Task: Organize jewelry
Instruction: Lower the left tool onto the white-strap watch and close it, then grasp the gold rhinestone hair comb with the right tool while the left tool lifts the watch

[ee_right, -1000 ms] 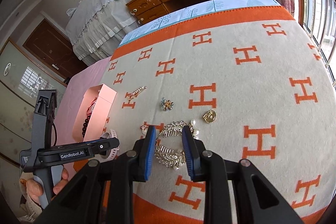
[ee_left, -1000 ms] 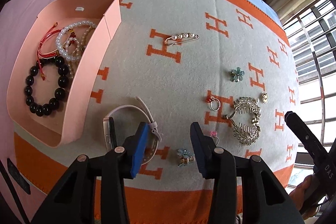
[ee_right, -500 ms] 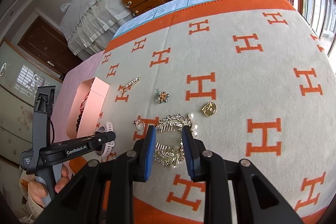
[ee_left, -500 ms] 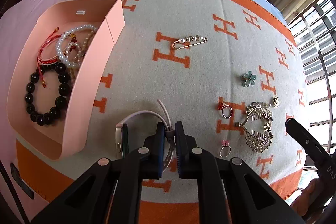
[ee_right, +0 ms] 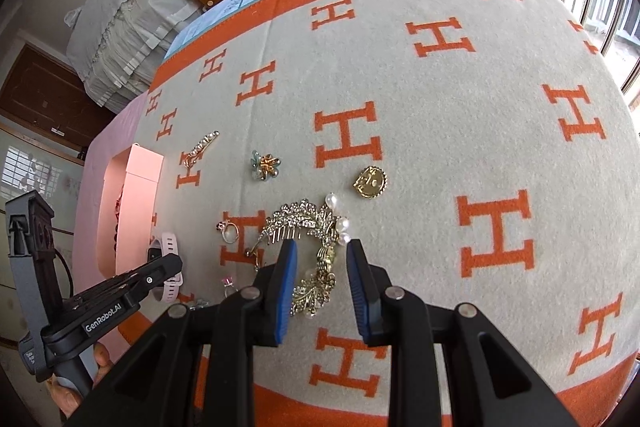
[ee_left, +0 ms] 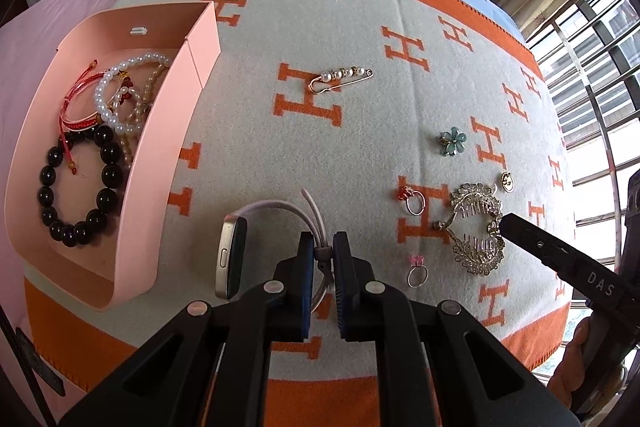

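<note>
My left gripper is shut on the pale pink strap of a gold smartwatch, just right of the pink jewelry box. The box holds a black bead bracelet, a pearl bracelet and red cords. My right gripper is open, its jaws on either side of a gold rhinestone hair comb, which also shows in the left wrist view. The watch shows in the right wrist view, partly behind the left gripper.
On the orange-H blanket lie a pearl safety pin, a blue flower brooch, a red-stone ring, a pink-stone ring and a gold round brooch. The blanket's front edge is close below both grippers.
My left gripper went from open to shut on the watch strap. My right gripper stayed open and came closer over the hair comb.
</note>
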`<action>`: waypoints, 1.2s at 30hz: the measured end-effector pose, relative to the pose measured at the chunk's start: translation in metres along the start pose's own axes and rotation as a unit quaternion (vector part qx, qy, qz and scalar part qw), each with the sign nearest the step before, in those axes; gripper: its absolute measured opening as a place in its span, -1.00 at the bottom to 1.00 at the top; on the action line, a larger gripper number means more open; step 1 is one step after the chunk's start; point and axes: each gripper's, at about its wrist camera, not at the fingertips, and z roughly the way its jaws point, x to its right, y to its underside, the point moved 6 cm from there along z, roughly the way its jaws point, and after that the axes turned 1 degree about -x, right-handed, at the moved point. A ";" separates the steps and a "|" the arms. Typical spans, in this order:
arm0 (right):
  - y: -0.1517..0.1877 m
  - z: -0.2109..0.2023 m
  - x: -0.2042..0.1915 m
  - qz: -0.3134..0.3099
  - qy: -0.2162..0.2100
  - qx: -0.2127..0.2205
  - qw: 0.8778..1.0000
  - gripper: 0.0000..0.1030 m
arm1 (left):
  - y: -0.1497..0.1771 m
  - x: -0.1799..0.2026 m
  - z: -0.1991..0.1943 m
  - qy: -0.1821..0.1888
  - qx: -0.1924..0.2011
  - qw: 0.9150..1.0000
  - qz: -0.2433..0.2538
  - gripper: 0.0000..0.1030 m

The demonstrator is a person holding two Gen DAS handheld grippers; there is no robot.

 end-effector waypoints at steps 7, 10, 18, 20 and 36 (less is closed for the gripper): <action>0.002 0.012 -0.008 -0.022 0.068 -0.008 0.997 -0.60 | 0.002 -0.002 -0.002 0.015 -0.002 1.000 0.005 -0.86; 0.002 0.012 -0.013 -0.048 0.111 0.001 0.993 -0.77 | 0.003 -0.002 -0.001 0.020 -0.005 1.000 0.009 -0.86; 0.007 0.000 -0.006 -0.003 0.045 0.006 0.999 -0.83 | 0.002 0.005 -0.023 0.034 0.018 0.999 0.030 -0.86; 0.005 -0.010 -0.009 0.003 0.039 0.022 0.999 -0.83 | 0.002 0.007 -0.033 0.041 0.028 0.998 0.035 -0.86; -0.014 -0.057 -0.066 -0.022 0.000 0.092 0.995 -0.83 | -0.009 -0.004 -0.137 0.080 0.146 0.986 0.030 -0.86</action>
